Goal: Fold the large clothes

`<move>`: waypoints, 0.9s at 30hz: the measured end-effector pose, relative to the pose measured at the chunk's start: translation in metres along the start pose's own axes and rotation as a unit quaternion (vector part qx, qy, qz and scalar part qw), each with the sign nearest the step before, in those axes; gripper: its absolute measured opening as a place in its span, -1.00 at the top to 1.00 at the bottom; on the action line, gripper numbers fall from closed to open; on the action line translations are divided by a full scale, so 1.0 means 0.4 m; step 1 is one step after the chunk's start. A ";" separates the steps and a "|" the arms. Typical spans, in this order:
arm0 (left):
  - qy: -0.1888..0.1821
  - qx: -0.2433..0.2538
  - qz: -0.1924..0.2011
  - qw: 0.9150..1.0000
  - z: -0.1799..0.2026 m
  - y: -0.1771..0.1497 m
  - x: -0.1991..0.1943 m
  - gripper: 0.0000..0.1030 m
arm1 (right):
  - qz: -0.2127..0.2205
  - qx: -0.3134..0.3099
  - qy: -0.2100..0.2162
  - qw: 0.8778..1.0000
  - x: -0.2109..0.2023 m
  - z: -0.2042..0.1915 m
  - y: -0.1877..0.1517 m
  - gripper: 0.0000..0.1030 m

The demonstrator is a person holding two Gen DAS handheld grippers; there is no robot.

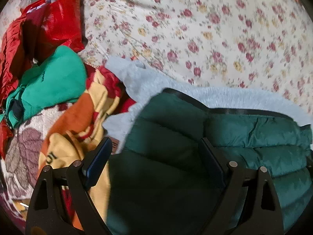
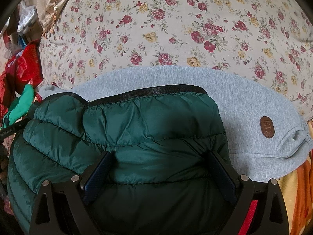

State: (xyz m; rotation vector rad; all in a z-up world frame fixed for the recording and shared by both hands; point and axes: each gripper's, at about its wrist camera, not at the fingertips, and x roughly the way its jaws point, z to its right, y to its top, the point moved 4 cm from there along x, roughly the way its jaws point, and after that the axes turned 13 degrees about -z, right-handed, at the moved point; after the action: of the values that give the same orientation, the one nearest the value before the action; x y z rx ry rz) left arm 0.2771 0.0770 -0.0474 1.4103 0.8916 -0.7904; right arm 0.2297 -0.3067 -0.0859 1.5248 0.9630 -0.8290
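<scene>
Left wrist: my left gripper [image 1: 156, 168] hangs low, fingers spread wide, gripping nothing, over the dark green puffer jacket [image 1: 244, 137] lying on a grey sweater [image 1: 140, 78]. Right wrist: my right gripper [image 2: 158, 174], likewise wide and empty-handed, hovers over the jacket.
</scene>
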 end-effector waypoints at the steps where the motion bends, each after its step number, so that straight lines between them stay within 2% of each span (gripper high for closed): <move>1: -0.003 -0.002 0.005 1.000 -0.022 0.000 -0.010 -0.74 | 0.000 0.000 0.000 1.000 -0.001 -0.001 0.001 -0.88; 5: -0.026 -0.035 0.012 0.999 -0.150 -0.002 -0.028 -0.74 | 0.000 0.000 0.000 1.000 -0.001 -0.003 0.002 -0.88; 8: -0.078 -0.094 0.000 0.992 -0.272 -0.012 -0.014 -0.74 | 0.000 0.000 0.000 1.000 -0.001 -0.002 0.002 -0.88; 10: -0.132 -0.137 -0.007 0.982 -0.337 -0.026 0.006 -0.74 | 0.000 -0.001 -0.001 1.000 -0.001 -0.004 0.003 -0.89; 12: -0.189 -0.162 -0.015 0.968 -0.363 -0.039 0.023 -0.73 | 0.000 -0.001 -0.001 1.000 0.001 -0.003 0.001 -0.89; 14: -0.227 -0.151 -0.023 0.962 -0.346 -0.042 0.029 -0.73 | 0.001 -0.002 -0.002 1.000 0.003 -0.004 0.003 -0.90; 18: -0.285 -0.085 -0.049 0.953 -0.247 -0.044 0.032 -0.73 | 0.001 -0.001 -0.002 1.000 0.003 -0.002 0.001 -0.90; 19: -0.287 -0.068 -0.053 0.954 -0.225 -0.046 0.032 -0.74 | 0.001 -0.001 -0.002 1.000 0.003 -0.002 0.000 -0.90; 22: -0.262 -0.042 -0.062 0.962 -0.191 -0.047 0.051 -0.74 | 0.001 -0.001 -0.001 1.000 0.003 -0.002 0.002 -0.90; 24: -0.274 -0.045 -0.086 0.957 -0.185 -0.053 0.085 -0.74 | 0.001 -0.002 -0.002 1.000 0.005 -0.004 0.004 -0.91; 27: -0.307 -0.062 -0.110 0.943 -0.186 -0.056 0.127 -0.78 | 0.001 -0.001 -0.002 1.000 0.004 -0.002 0.002 -0.91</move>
State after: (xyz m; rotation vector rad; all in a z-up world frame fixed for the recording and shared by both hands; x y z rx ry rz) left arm 0.2776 0.1537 -0.0999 0.8732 0.5953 -1.2348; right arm 0.2312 -0.3055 -0.0867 1.5221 0.9588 -0.8277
